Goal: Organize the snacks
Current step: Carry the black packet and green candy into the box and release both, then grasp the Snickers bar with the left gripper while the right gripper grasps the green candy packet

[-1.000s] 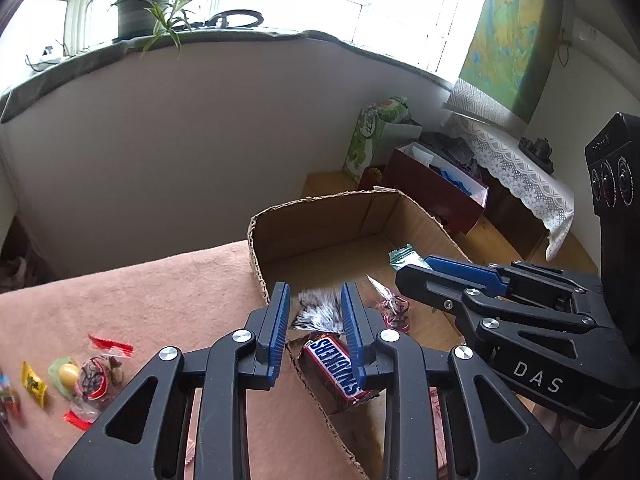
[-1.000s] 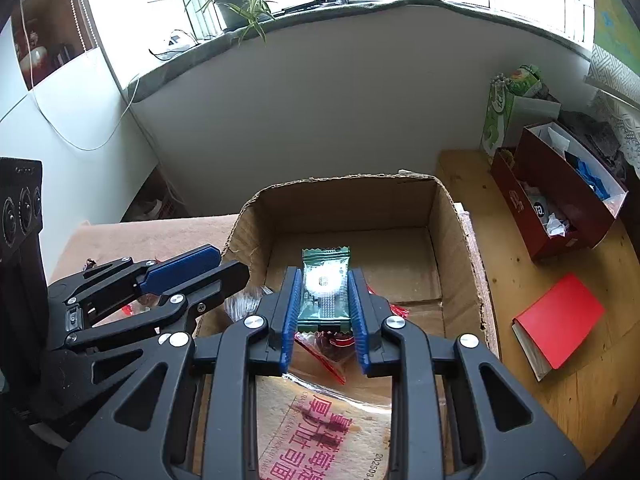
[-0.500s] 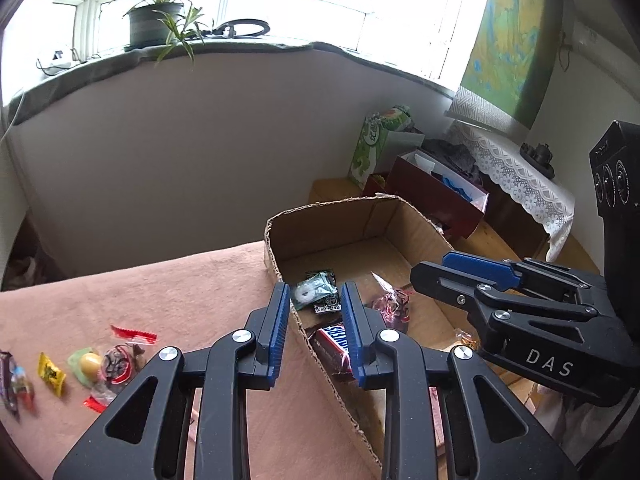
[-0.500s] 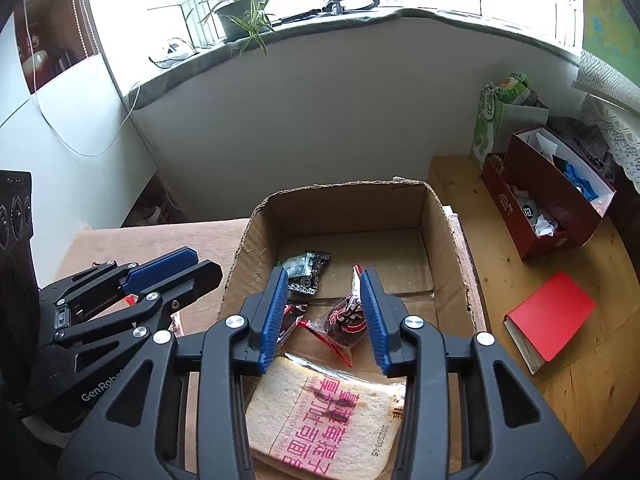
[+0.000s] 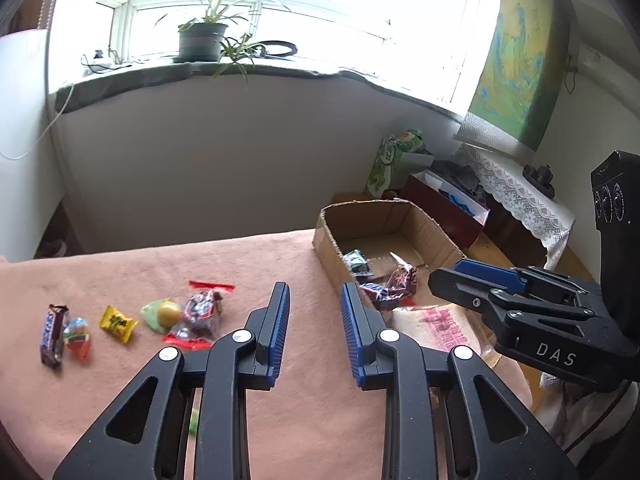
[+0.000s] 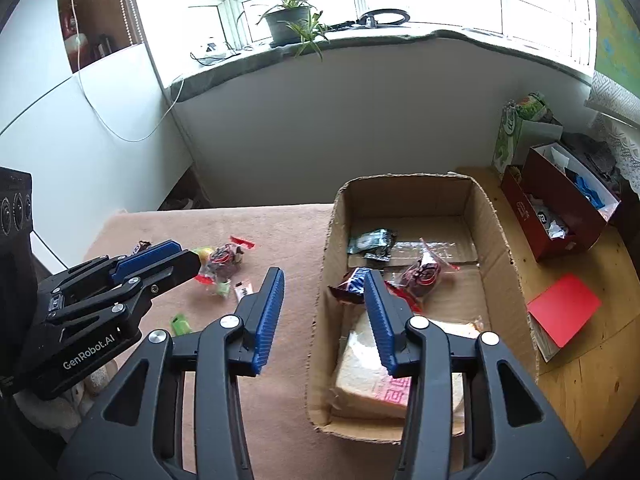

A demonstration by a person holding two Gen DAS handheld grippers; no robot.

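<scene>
Right wrist view: the right claw (image 6: 324,312), its jaws just opened and nothing between them, hangs over the near-left wall of the box (image 6: 496,216), one blue finger outside it and one above the inside. A second ago it gripped a green packet (image 6: 370,242); that packet now lies on the box floor near the far wall, beside a red-wrapped sweet (image 6: 424,272), a Snickers bar (image 6: 354,280) and a flat bread pack (image 6: 368,376). Both views have pulled back from the box and swung toward the pink-covered surface (image 5: 200,256).

Left wrist view: the left claw (image 5: 312,312) is parted and holds nothing, its gap unchanged over the past second, poised above bare cloth just short of the box. Loose snacks lie in a row on the surface to its left: a dark bar (image 5: 54,336), a small orange-and-green sweet (image 5: 78,336), a yellow sweet (image 5: 118,322), a green-and-yellow sweet (image 5: 164,312) and a clear red-trimmed pack (image 5: 202,312).

With one more item dropped in, the task looks partly done; the next pick is likely from that row, nearest the left claw, though thin, crinkly wrappers lying flat on cloth may slip a pinch
</scene>
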